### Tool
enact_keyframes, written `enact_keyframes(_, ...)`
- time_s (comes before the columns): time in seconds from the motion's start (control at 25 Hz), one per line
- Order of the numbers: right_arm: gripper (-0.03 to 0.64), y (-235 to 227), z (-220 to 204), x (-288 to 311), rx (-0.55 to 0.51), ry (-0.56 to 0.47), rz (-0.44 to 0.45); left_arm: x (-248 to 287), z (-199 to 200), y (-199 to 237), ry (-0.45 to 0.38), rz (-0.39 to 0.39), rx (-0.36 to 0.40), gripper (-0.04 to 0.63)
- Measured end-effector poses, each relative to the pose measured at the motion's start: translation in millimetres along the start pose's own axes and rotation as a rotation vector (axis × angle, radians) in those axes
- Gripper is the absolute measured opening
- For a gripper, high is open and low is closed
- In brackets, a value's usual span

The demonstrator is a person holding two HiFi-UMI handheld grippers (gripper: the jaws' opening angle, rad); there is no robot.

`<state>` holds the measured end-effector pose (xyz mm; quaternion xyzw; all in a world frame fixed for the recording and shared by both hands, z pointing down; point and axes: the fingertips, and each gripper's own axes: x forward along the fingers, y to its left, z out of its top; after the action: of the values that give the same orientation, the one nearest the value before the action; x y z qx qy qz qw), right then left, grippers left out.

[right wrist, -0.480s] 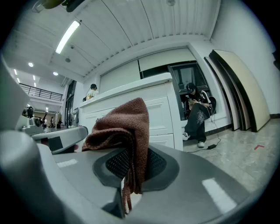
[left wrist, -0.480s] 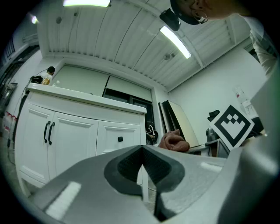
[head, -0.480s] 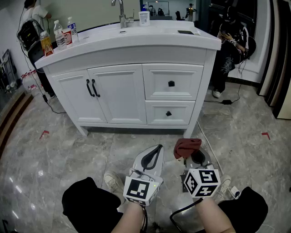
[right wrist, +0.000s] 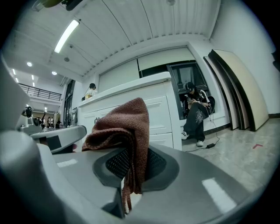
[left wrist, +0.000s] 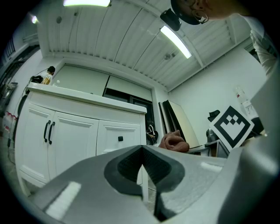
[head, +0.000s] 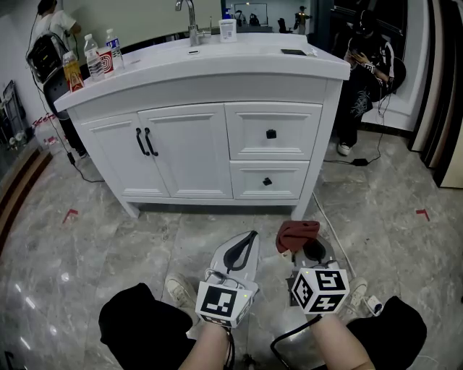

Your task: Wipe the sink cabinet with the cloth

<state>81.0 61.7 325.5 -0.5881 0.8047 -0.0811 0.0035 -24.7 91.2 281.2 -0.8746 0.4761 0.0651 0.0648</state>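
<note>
A white sink cabinet [head: 210, 137] with two doors and two drawers stands ahead of me on the marble floor; it also shows in the left gripper view [left wrist: 74, 131] and the right gripper view [right wrist: 144, 109]. My right gripper [head: 296, 242] is shut on a reddish-brown cloth [head: 297, 233], which bunches up above its jaws [right wrist: 124, 127]. My left gripper [head: 248, 238] is shut and holds nothing; it sits just left of the cloth [left wrist: 173, 141]. Both are held low, well short of the cabinet front.
Bottles and a can [head: 90, 61] stand on the countertop's left end, a faucet [head: 190, 18] and a container at the back. A person in dark clothes [head: 365, 65] sits to the cabinet's right, with a cable on the floor [head: 354, 162]. My knees [head: 137, 325] are at the bottom.
</note>
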Motion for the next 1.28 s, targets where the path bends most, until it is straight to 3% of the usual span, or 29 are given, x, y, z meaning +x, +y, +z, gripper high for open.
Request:
enact_keyframes(0.24, 0.078, -1.3, -5.9, 3.9, -0.008, -0.003, -0.015, 4.5, -6.5, 5.5, 0.008, 0.006, -0.004, 0.0)
enact_keyframes(0.48, 0.078, -8.9, -17.4, 38.6, 0.069, 0.02, -0.015, 23.9, -28.8, 25.4, 0.031, 0.043, -0.052, 0.0)
enact_keyframes(0.64, 0.078, -13.6, -17.3, 77.8, 0.113, 0.018, -0.01, 46.6, -42.4, 42.4, 0.056, 0.048, -0.032, 0.0)
enact_keyframes(0.96, 0.078, -28.9, 9.7, 154.0, 0.18, -0.023, -0.019, 88.0, -46.1, 97.8, 0.057, 0.078, -0.015, 0.0)
enact_keyframes(1.28, 0.078, -13.2, 39.1, 217.4, 0.122, -0.05, 0.03, 125.8, -43.5, 139.5, 0.043, 0.063, -0.021, 0.0)
